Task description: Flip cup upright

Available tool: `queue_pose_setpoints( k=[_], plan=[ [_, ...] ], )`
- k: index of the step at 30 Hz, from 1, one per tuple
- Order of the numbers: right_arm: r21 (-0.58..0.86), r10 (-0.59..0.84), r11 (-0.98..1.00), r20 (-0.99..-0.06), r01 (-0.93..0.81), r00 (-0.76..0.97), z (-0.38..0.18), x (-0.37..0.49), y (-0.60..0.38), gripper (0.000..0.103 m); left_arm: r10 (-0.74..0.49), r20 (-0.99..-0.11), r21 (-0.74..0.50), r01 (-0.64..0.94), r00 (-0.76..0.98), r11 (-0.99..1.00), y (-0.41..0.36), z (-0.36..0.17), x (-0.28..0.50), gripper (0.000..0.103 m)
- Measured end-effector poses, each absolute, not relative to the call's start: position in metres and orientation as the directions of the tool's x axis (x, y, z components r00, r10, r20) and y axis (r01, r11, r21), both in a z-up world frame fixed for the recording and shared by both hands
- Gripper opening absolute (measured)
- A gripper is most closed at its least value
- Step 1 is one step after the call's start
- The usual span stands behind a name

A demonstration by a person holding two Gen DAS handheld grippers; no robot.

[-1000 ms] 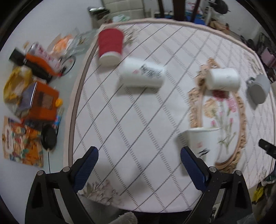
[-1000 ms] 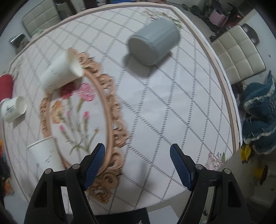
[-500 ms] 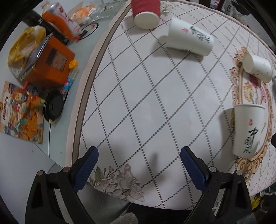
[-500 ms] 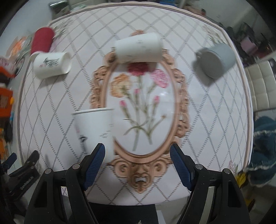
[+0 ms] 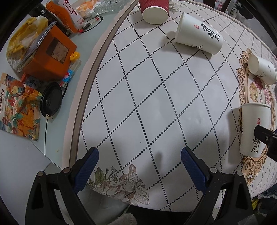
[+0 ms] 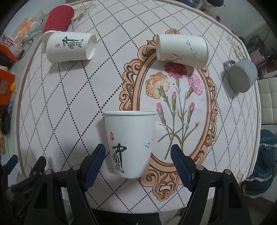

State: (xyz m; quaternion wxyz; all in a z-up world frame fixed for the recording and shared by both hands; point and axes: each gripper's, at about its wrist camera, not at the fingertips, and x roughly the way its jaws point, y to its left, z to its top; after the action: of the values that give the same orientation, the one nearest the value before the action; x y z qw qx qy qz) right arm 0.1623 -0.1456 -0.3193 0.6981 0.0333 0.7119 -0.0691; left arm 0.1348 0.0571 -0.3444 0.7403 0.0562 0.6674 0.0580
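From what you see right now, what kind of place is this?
Probably a home dining room. A round table with a flowered tablecloth holds paper cups, a padded chair stands at its side, and snack packets lie on the bare tabletop beside the cloth.

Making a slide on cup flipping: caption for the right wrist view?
Open right gripper straddles an upright white paper cup; three cups and a grey mug lie tipped behind.

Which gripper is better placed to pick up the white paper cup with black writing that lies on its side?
Probably left: the left gripper is open over bare cloth, facing that lying white paper cup. The right gripper straddles the upright white paper cup.
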Motion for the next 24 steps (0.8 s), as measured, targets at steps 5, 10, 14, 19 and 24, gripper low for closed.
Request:
queue_pose_setpoints(
  k=[5, 10, 14, 19, 24],
  plan=[
    [-0.070, -0.062, 0.986, -0.997, 0.148, -0.054, -0.332, 0.167, -0.144, 0.076, 0.150, -0.984, 0.151, 0.001, 0.091, 0.989, 0.057, -0.350, 0.139, 0.102],
    [-0.083, -0.075, 0.986, -0.995, 0.145, -0.060, -0.337, 0.167, -0.143, 0.062, 0.134, -0.987, 0.135, 0.005, 0.093, 0.991, 0.057, -0.351, 0.142, 0.102],
    [-0.048, -0.050, 0.982, -0.999, 0.180, 0.004, -0.326, 0.163, -0.149, 0.062, 0.151, -0.984, 0.152, -0.003, 0.096, 0.988, 0.056, -0.350, 0.146, 0.102],
    [0.091, 0.054, 0.963, -0.988, 0.255, 0.147, -0.309, 0.161, -0.167, 0.062, 0.121, -0.990, 0.121, -0.005, 0.071, 0.993, 0.054, -0.354, 0.157, 0.102],
    [0.182, 0.076, 0.937, -0.938, 0.297, 0.337, -0.298, 0.166, -0.177, 0.062, 0.144, -0.988, 0.144, -0.008, 0.064, 0.990, 0.047, -0.354, 0.174, 0.102]
  ],
)
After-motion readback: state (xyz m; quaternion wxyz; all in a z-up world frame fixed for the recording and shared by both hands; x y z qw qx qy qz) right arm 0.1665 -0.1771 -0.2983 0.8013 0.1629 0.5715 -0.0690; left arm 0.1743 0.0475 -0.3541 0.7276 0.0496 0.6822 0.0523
